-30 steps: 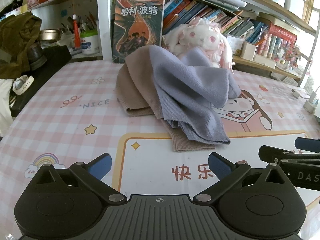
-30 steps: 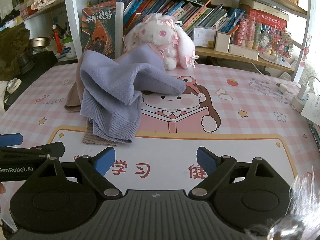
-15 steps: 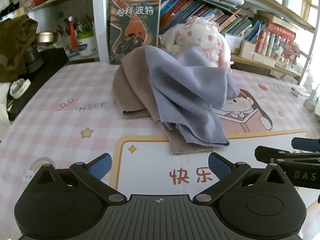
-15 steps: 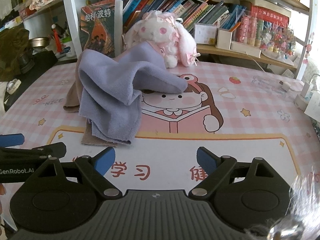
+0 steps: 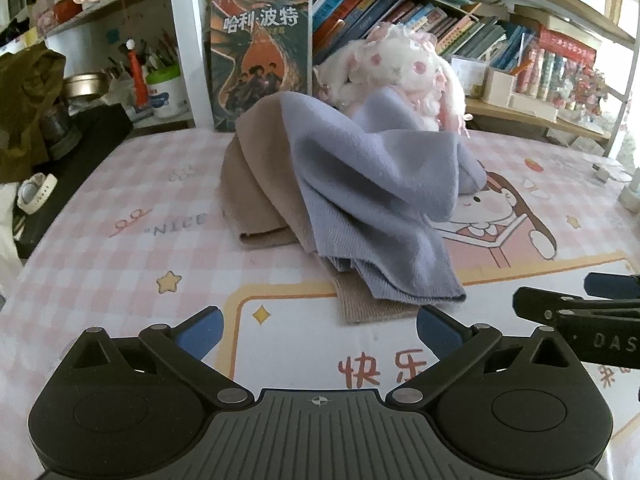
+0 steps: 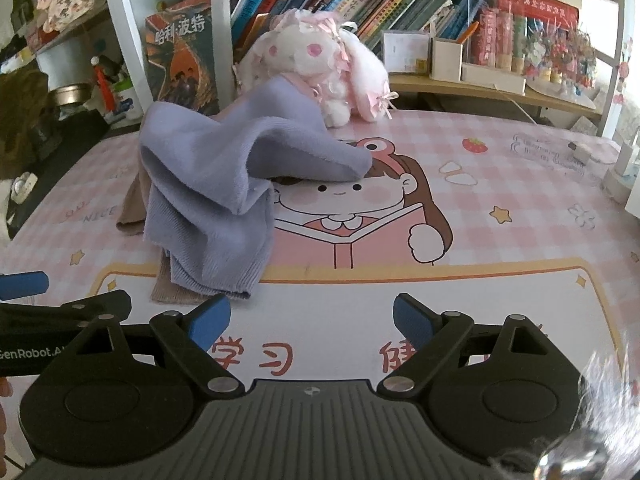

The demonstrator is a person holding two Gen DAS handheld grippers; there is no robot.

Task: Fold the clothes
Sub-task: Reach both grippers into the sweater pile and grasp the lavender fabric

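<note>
Both hand-held grippers, left (image 5: 318, 330) and right (image 6: 312, 318), wide, empty; lilac cloth (image 5: 372, 200) heaped on tan cloth (image 5: 256, 184) just ahead, unfolded, ready for pickup.

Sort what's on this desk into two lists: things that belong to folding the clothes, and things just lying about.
For the job:
- lavender garment, crumpled on top
- tan garment, underneath it
- left tool, open, empty
- right tool, open, empty

Lying about:
- plush bunny, behind the pile
- upright book
- books on the shelf
- wristwatch
- printed desk mat
</note>
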